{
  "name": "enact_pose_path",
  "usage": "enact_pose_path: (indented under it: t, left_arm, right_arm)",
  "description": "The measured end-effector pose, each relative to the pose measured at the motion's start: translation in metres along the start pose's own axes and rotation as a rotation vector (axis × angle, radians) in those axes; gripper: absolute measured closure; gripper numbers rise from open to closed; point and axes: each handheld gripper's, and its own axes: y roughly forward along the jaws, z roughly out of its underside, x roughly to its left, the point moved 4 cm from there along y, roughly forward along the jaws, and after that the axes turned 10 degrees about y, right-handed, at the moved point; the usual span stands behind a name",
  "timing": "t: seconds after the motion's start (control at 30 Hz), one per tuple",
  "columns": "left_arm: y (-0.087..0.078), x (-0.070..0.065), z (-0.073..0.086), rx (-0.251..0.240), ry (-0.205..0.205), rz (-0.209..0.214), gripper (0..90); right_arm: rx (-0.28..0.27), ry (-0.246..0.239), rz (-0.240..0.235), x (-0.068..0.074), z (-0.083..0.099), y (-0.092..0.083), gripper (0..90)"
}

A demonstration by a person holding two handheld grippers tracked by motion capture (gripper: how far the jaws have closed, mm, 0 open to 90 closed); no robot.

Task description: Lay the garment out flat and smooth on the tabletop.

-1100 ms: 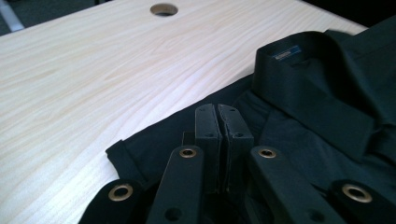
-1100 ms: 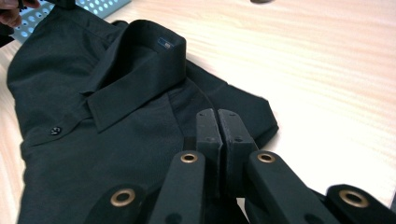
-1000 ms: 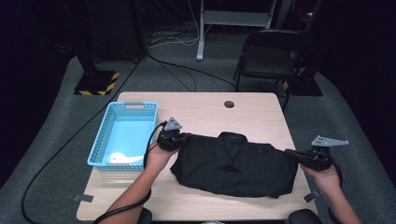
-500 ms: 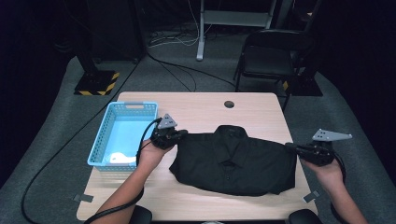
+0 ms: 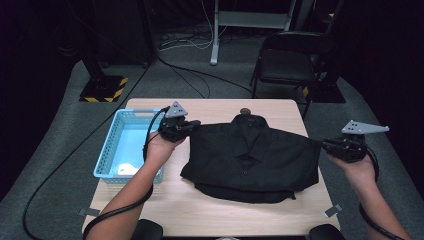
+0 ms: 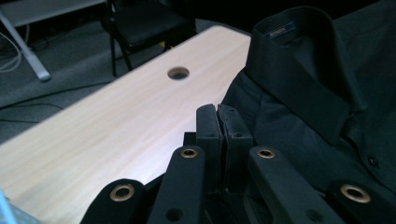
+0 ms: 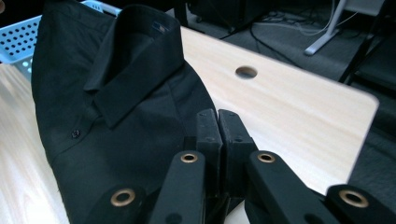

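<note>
A black collared shirt (image 5: 250, 155) hangs stretched between my two grippers above the wooden table (image 5: 220, 210), collar at the far side, hem resting on the tabletop. My left gripper (image 5: 194, 123) is shut on the shirt's left shoulder edge. In the left gripper view its jaws (image 6: 217, 112) are pressed together beside the collar (image 6: 299, 60). My right gripper (image 5: 325, 144) is shut on the other shoulder edge, out past the table's right side. The right gripper view has the jaws (image 7: 217, 116) closed over the dark cloth (image 7: 116, 107).
A light blue perforated basket (image 5: 112, 150) stands on the table's left side with something white in it. A round cable hole (image 6: 178, 73) lies near the table's far edge. A black chair (image 5: 287, 60) stands behind the table, and cables cross the grey floor.
Both hands have risen, lifting the shirt's shoulders and collar off the table. The shirt now stands up taut between the grippers instead of lying flat and crumpled.
</note>
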Motion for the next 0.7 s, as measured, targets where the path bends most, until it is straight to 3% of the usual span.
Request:
enact_pose_path:
  t: [0.07, 0.17, 0.37, 0.57, 0.7]
  left_arm:
    - [-0.002, 0.002, -0.005, -0.005, -0.001, -0.005, 87.9]
    - [-0.010, 0.012, -0.026, -0.025, -0.001, -0.019, 87.9]
    - [-0.010, 0.026, -0.050, -0.011, 0.016, -0.059, 87.9]
    - [-0.006, 0.037, -0.066, -0.006, 0.030, -0.096, 87.9]
    - [-0.004, 0.046, -0.076, -0.028, 0.010, -0.125, 87.9]
  right_arm:
    - [-0.004, -0.008, 0.006, 0.001, -0.005, -0.002, 87.7]
    - [-0.018, -0.028, 0.029, 0.001, -0.027, -0.009, 87.8]
    - [-0.026, -0.041, 0.072, -0.002, -0.057, -0.008, 87.8]
    - [-0.023, -0.056, 0.105, -0.005, -0.079, -0.003, 87.7]
    - [-0.039, -0.047, 0.129, -0.011, -0.098, -0.001, 87.7]
